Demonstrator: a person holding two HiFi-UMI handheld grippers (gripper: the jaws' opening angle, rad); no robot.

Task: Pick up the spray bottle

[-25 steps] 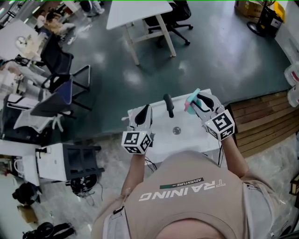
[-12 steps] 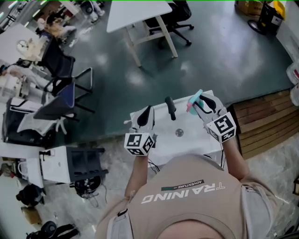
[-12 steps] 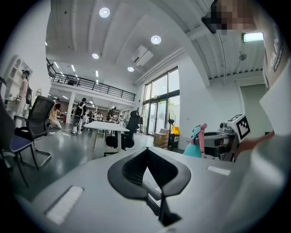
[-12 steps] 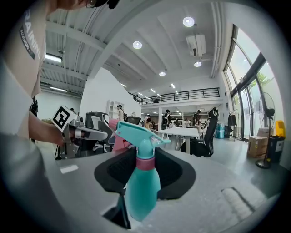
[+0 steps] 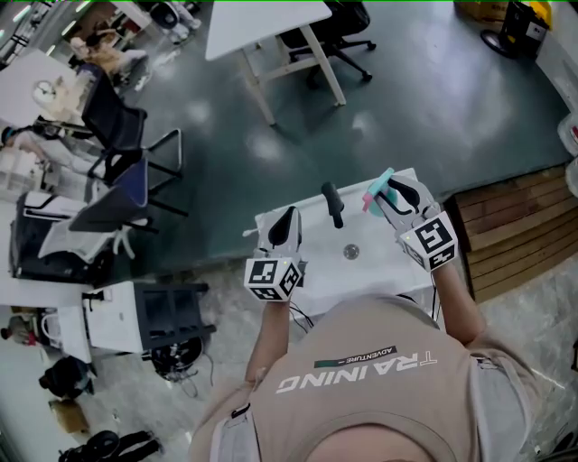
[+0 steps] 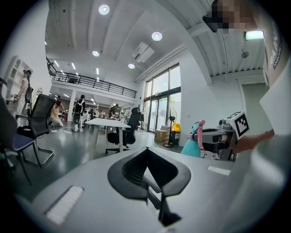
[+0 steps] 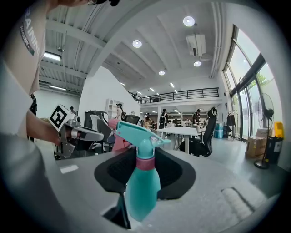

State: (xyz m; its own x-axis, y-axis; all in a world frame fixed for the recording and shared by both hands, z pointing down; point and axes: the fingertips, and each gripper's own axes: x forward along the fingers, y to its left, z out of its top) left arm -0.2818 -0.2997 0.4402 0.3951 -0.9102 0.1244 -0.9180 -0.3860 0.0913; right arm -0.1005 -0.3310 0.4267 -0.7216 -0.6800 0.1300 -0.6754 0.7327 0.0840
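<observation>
Over white bench (image 5: pixel 370 269) far edge, open floor (image 5: pixel 406 108) beyond: teal spray bottle (image 7: pixel 142 184), pink collar, clamped in right tool (image 5: pixel 390 193); left tool (image 6: pixel 148 169) closed, empty.

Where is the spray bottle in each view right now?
Head view: spray bottle right of centre, in the right gripper.
Left gripper view: spray bottle at right, mid-height.
Right gripper view: spray bottle dead centre, between the jaws.
Shared landmark: the white table.
</observation>
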